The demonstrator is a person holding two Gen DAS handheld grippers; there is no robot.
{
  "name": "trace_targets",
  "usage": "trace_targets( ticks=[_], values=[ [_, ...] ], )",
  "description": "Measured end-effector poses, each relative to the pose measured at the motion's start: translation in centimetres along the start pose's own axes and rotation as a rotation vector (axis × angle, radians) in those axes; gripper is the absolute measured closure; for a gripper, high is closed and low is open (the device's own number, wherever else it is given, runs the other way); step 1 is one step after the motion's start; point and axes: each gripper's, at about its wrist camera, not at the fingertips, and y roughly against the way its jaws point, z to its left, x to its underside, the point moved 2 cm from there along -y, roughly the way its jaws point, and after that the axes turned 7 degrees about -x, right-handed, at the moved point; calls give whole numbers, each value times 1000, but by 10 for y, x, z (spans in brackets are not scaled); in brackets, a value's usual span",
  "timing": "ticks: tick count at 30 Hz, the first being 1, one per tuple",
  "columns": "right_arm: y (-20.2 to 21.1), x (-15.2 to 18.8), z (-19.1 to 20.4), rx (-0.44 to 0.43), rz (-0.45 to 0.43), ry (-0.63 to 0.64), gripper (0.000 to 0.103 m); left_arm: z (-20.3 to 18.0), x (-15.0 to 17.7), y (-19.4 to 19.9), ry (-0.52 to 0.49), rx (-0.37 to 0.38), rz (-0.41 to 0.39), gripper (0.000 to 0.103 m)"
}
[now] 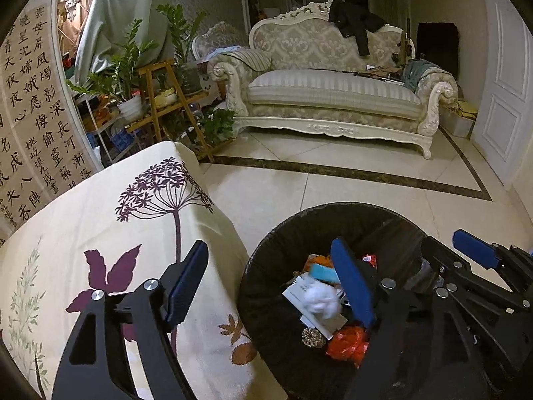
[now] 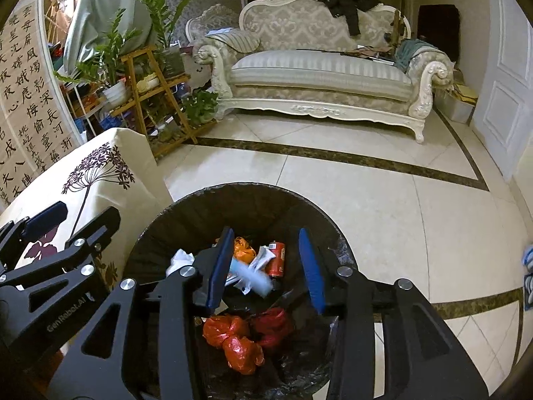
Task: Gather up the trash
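Both claws tilted down over black-lined trash bin (image 2: 186,213), left claw (image 1: 269,280) wide apart, empty, right claw (image 2: 266,266) apart above blurred light-blue trash (image 2: 251,276), tablecloth-draped table (image 1: 100,220) at nine o'clock, open tiled floor (image 2: 383,200) toward twelve.

Black linkage arms, silver screws, blue-padded fingers (image 2: 311,266) — "GenRobot.AI" lettering

Ahead of me a cream carved sofa (image 1: 333,93) stands on the tiled floor (image 1: 349,180), a black jacket (image 1: 356,23) draped over its back. Left of it, a wooden plant stand (image 1: 173,100) holds potted plants (image 1: 130,66). A floral tablecloth (image 1: 100,233) covers the desk near me, beside a calligraphy scroll (image 1: 30,106).
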Motion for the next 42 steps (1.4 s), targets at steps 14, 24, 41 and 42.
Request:
trace_targets(
  ticks=[14, 24, 41, 42],
  values=[
    [15, 8, -6, 20, -15, -29, 29, 14, 8, 15, 25, -21, 1, 22],
    [37, 21, 1, 43, -37, -28, 19, 33, 22, 38, 61, -14, -9, 21],
    [84, 43, 42, 53, -107, 45, 13, 66, 43, 95, 115, -37, -76, 18],
    [87, 44, 43, 49, -105, 46, 13, 69, 44, 97, 119, -41, -78, 18]
  ],
)
